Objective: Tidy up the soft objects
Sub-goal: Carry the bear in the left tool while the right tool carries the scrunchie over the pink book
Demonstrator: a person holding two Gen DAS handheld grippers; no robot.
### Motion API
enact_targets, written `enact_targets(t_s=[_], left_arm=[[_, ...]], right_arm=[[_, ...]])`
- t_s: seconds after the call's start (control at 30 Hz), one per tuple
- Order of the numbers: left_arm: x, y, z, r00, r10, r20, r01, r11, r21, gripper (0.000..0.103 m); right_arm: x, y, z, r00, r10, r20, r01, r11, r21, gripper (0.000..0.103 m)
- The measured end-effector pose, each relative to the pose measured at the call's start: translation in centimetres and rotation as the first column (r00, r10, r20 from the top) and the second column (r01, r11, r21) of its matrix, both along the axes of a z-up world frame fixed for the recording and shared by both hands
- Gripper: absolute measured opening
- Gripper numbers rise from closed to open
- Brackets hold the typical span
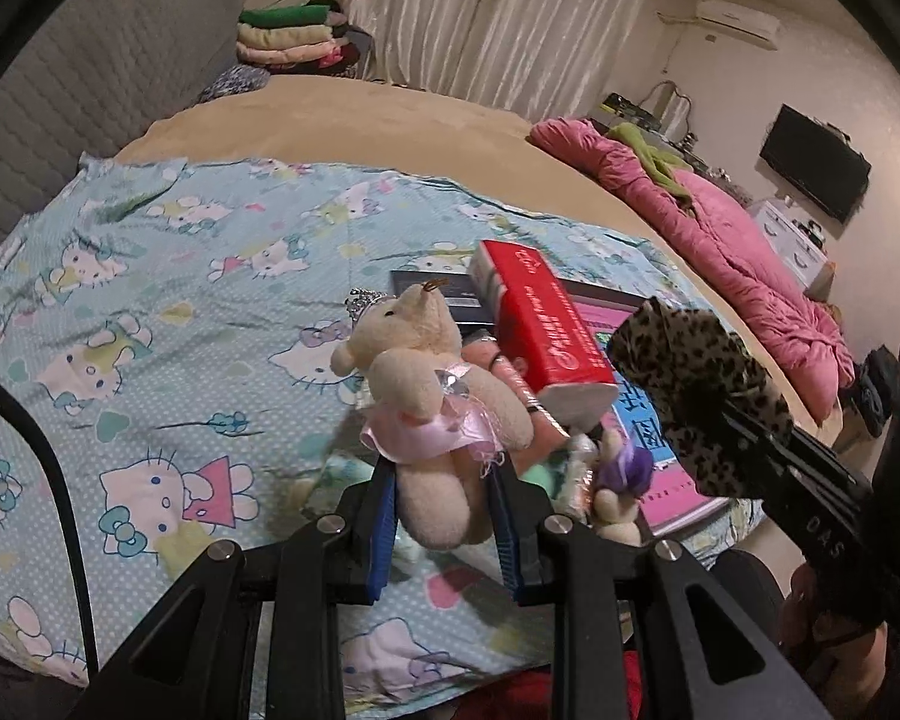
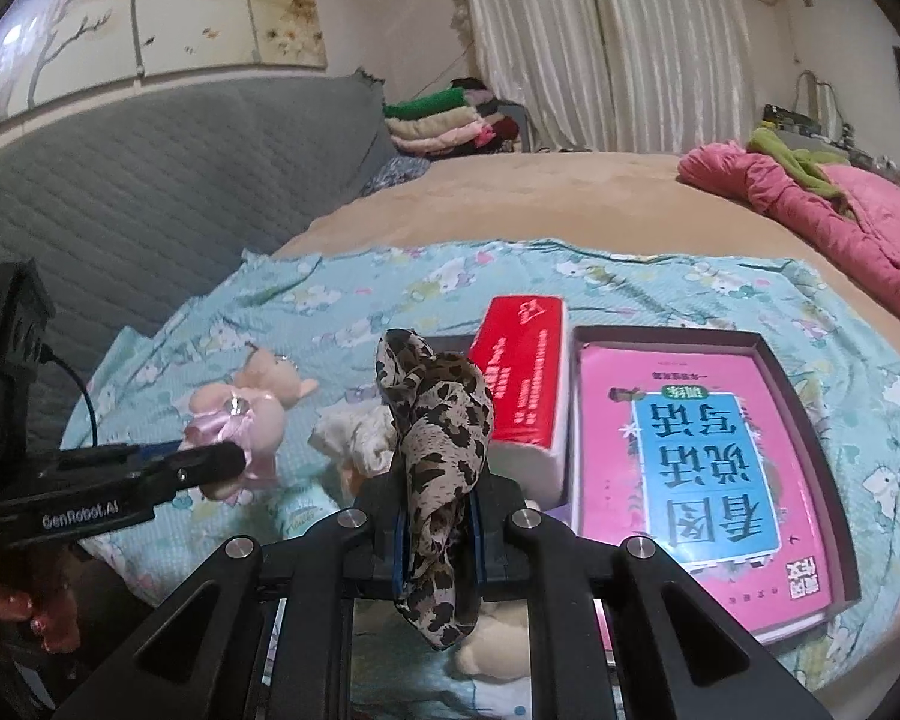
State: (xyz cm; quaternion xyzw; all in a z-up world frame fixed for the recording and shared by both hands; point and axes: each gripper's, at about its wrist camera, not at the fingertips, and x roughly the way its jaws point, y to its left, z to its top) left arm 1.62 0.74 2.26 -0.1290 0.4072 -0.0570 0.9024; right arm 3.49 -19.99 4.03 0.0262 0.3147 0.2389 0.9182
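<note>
A cream teddy bear [image 1: 426,384] in a pink dress hangs above the bed, gripped by its legs between the blue pads of my left gripper [image 1: 444,480]. In the right wrist view the same bear [image 2: 258,414] sits at the tip of the left gripper [image 2: 222,468]. My right gripper [image 2: 438,534] is shut on a leopard-print scarf [image 2: 444,438], which stands up out of the jaws and droops below them. From the left wrist view the scarf [image 1: 702,384] shows at the right, held up off the bed.
A Hello Kitty sheet [image 1: 168,312] covers the near part of the bed. On it lie a red tissue pack [image 2: 525,384], a pink book in a dark box [image 2: 708,468], a white cloth [image 2: 354,438] and a small purple toy [image 1: 624,462]. A pink quilt [image 1: 720,240] lies far right.
</note>
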Motion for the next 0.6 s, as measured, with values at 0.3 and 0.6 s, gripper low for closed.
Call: enact_targets(t_s=[0.3,0.6], left_arm=[[0.1,-3.8,1.7,0.998,-0.065,0.003,0.065,0.997,0.042,0.028],[1.4,-7.9,2.4,0.988,-0.151,-0.014,0.151,0.987,0.047,0.028]], right_arm=[[-0.1,-3.1,1.0,0.997,-0.072,0.017,0.071,0.997,0.041,0.015],[0.7,-6.6,0.9,0.986,-0.168,0.019,0.167,0.984,0.057,0.016]])
